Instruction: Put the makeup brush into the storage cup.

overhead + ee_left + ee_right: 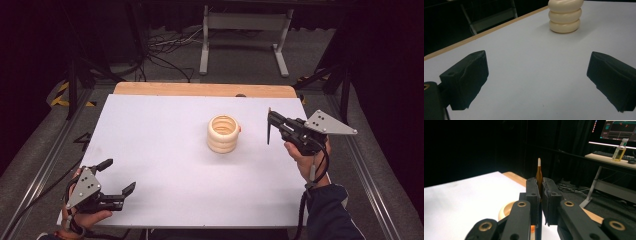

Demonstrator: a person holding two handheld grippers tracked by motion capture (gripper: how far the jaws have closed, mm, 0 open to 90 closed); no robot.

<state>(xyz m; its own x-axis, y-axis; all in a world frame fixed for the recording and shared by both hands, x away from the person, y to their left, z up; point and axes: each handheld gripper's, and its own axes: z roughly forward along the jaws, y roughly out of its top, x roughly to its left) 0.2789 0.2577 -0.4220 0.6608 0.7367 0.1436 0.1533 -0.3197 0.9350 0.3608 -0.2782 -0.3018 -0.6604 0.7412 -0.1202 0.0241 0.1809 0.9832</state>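
Right gripper (270,131) is up at three o'clock on the table (165,150), jaws clamped tight on a thin stick (269,127) that stands nearly upright between them. In the right gripper view the stick (539,176) pokes up past the pads (533,192) at twelve o'clock, brown along the body with a pale tip. The person's right hand (302,152) carries it, dark sleeve (330,215) trailing down to five o'clock.

Centre stage, the ring stack (223,134): cream rings piled upright into a hollow tower, standing alone on the white sheet, just left of the stick and apart from it. Something orange peeks at its right edge; can't tell what.

Left gripper (120,177) sits low at seven o'clock, jaws spread wide, nothing between them. In the left gripper view the pads (466,80) frame bare table, with the ring stack (565,16) well off at one o'clock.
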